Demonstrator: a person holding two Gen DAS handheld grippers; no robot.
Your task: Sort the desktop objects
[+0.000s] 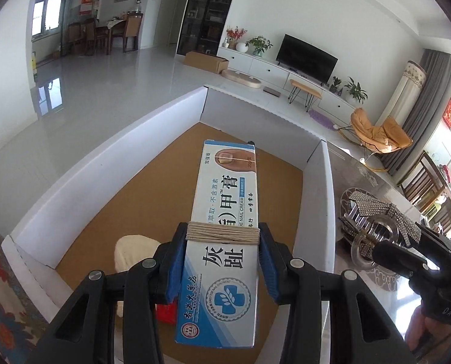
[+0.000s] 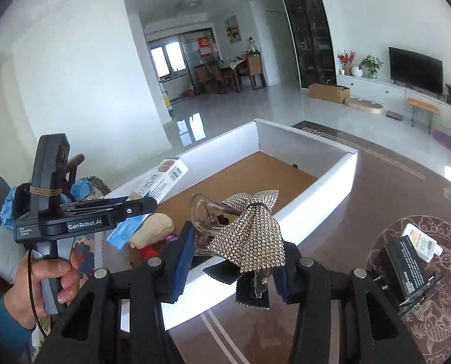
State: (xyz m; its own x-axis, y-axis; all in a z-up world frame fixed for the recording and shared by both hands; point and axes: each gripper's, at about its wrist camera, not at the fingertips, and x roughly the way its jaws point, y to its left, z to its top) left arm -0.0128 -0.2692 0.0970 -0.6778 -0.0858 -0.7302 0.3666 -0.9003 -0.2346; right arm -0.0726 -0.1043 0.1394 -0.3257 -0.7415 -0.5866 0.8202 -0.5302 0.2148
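Nail cream box (image 1: 222,242): lower print partly covered by left gripper (image 1: 222,261) pads and cord wrap; small print unreadable. Red item (image 1: 166,314) in white tray (image 1: 104,157): mostly hidden behind gripper, identity unclear. Cream-coloured item (image 1: 133,253): lower part hidden behind same gripper. Rhinestone hair clip (image 2: 249,230): clear body partly covered by bow; contact with right pad not visible. Black box (image 2: 407,267) near table's right edge: label too small to read.

Open box floor (image 1: 231,139) beyond cream carton (image 1: 225,224)
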